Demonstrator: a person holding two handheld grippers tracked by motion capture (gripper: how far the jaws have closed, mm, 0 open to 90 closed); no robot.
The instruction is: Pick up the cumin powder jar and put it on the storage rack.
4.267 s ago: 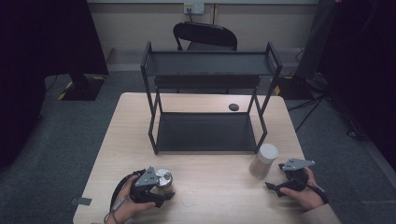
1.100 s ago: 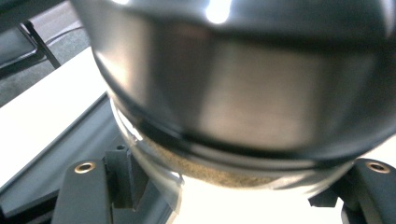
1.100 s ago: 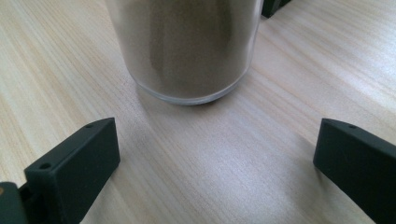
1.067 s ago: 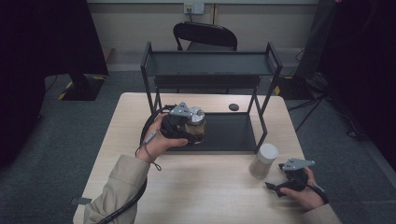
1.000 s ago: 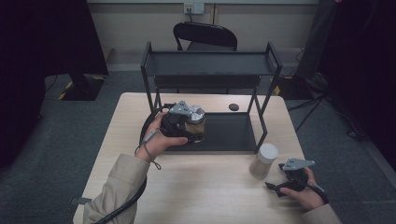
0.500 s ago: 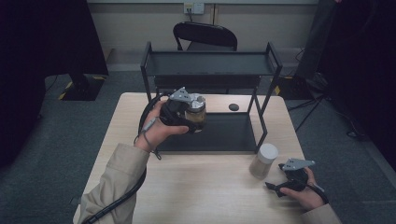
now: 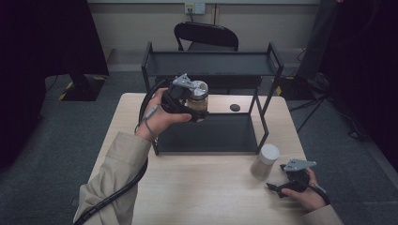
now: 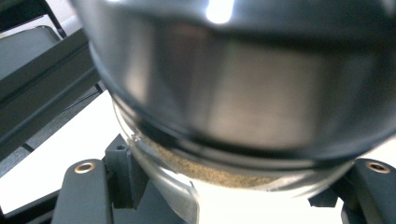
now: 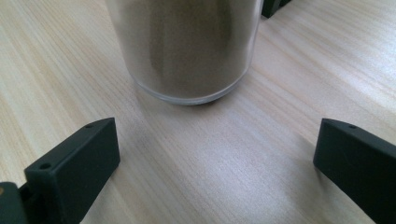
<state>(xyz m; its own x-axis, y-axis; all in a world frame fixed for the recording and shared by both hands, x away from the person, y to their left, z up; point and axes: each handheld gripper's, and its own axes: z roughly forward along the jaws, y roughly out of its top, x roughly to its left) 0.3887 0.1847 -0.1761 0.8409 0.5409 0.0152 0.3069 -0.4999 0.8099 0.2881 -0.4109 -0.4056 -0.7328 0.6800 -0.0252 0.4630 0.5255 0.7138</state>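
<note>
Standing on grey carpet, with a black chair (image 7: 206,35) behind: pale wooden table (image 7: 202,187), carrying a black two-tier shelf rack (image 7: 211,63). Sitting near the rack's back right leg: a small dark disc (image 7: 234,107).

Being carried by the left gripper (image 7: 195,104): glass jar (image 7: 196,96) with a silvery metal lid, held in the air in front of the rack, above the lower shelf (image 7: 211,133) and below the upper shelf. Staying upright, long axis vertical, lid on top. Lying up and a little forward from the jar: the upper shelf, so clearing the front rail looking like the point on which the coming move turns, if the top tier is the goal.

Clamping across the jar in the left gripper view: both black jaws, one at either side of the glass body just under the lid (image 8: 261,74). Showing through the glass below the lid: a tan, sandy filling (image 8: 205,169).

Resting low on the table at the near right corner: right gripper (image 7: 277,186), jaws spread wide and grasping nothing. Standing just ahead of those jaws, apart from both: a second jar (image 9: 187,46) with a white lid, full of brownish powder, upright on the wood.

Being nearer the rack by far: left hand (image 7: 157,117).
</note>
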